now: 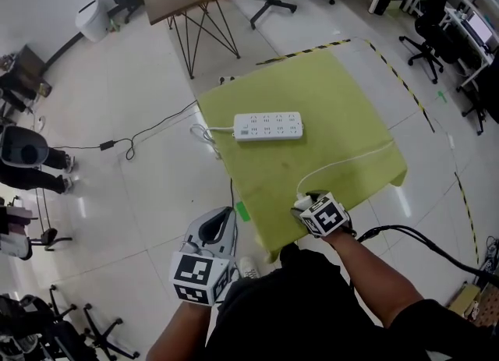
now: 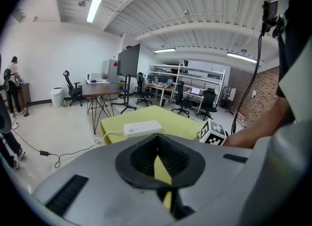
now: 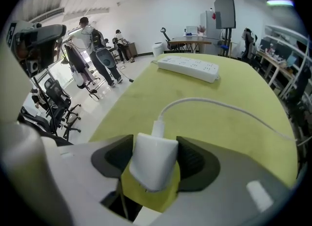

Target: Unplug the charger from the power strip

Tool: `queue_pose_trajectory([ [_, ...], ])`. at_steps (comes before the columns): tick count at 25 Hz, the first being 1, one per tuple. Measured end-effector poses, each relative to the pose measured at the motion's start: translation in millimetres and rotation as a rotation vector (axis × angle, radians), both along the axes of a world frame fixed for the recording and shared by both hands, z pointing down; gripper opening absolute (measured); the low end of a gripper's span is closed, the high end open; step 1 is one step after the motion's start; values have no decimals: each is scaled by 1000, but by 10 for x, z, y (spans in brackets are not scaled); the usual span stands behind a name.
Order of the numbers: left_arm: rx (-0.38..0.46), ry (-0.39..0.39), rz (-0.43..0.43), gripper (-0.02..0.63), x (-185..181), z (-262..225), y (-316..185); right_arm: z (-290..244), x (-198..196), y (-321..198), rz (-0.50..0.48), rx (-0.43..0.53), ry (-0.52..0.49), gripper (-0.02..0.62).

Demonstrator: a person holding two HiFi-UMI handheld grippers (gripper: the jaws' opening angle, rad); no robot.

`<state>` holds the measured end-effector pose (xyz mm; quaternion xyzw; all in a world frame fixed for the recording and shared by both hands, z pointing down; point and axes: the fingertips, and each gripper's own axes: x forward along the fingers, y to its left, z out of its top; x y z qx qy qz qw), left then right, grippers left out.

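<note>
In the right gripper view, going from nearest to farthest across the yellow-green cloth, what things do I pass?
white boxy plastic charger → thin white cable curving away from it → long white plastic power strip → brown-topped table on the floor past the cloth's far edge

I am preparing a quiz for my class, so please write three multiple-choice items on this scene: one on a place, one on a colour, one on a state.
1. Where is the power strip? A on the table; B under it; C hanging off its edge.
2. What colour is the table? A red; B yellow-green; C blue.
3. What is the state of the charger? A plugged into the strip; B held in the right gripper, unplugged; C lying loose on the table.
Key: 1 A, it lies flat on the tabletop; 2 B, the head view shows yellow-green; 3 B, the gripper's pads clasp it, far from the strip.
</note>
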<state>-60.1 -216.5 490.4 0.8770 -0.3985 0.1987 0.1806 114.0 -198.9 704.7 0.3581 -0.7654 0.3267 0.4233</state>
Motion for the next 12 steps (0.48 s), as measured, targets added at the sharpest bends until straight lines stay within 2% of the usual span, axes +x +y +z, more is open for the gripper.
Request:
queue_pose_trajectory([
  [7, 20, 1, -39, 6, -179, -119, 84, 45, 61, -55, 11, 36, 8, 281],
  [12, 33, 9, -70, 6, -457, -171, 188, 6, 105, -130, 20, 102, 47, 316],
])
